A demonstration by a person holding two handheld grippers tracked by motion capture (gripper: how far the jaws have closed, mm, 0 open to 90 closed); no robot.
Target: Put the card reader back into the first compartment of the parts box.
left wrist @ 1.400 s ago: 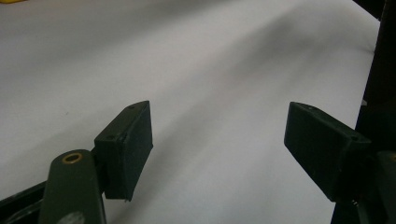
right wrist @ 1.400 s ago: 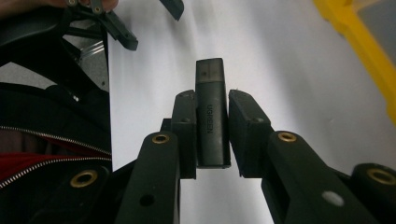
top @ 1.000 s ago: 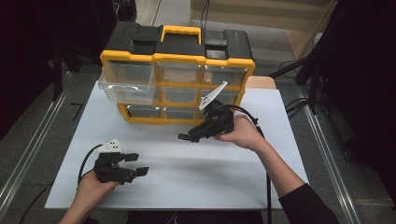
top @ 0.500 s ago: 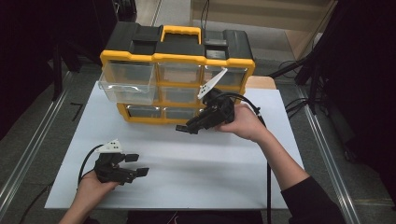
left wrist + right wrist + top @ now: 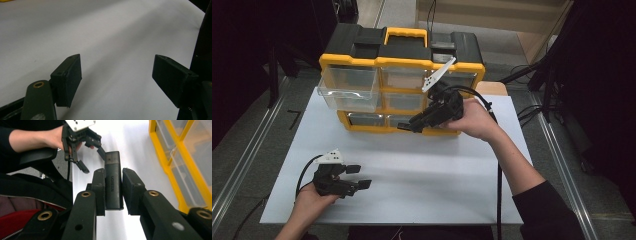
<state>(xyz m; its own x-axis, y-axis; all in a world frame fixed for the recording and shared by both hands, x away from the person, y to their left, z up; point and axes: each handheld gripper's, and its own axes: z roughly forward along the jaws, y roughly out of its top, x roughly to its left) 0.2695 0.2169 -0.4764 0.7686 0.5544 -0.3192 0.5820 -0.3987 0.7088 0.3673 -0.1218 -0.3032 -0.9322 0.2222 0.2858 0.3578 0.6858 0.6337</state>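
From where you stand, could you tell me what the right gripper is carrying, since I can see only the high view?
Observer: The right gripper is shut on a slim black UGREEN-branded adapter, clamped by its sides.
Operator: Thank you. Does it stick out past the pads?
Observer: Yes, about half of it stands past the fingertips.
Operator: And is anything between the left gripper's jaws?
Observer: No, the left gripper is open, with bare white tabletop between its pads.

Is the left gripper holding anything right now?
No, the left gripper has its jaws wide apart with nothing but the white table between them.
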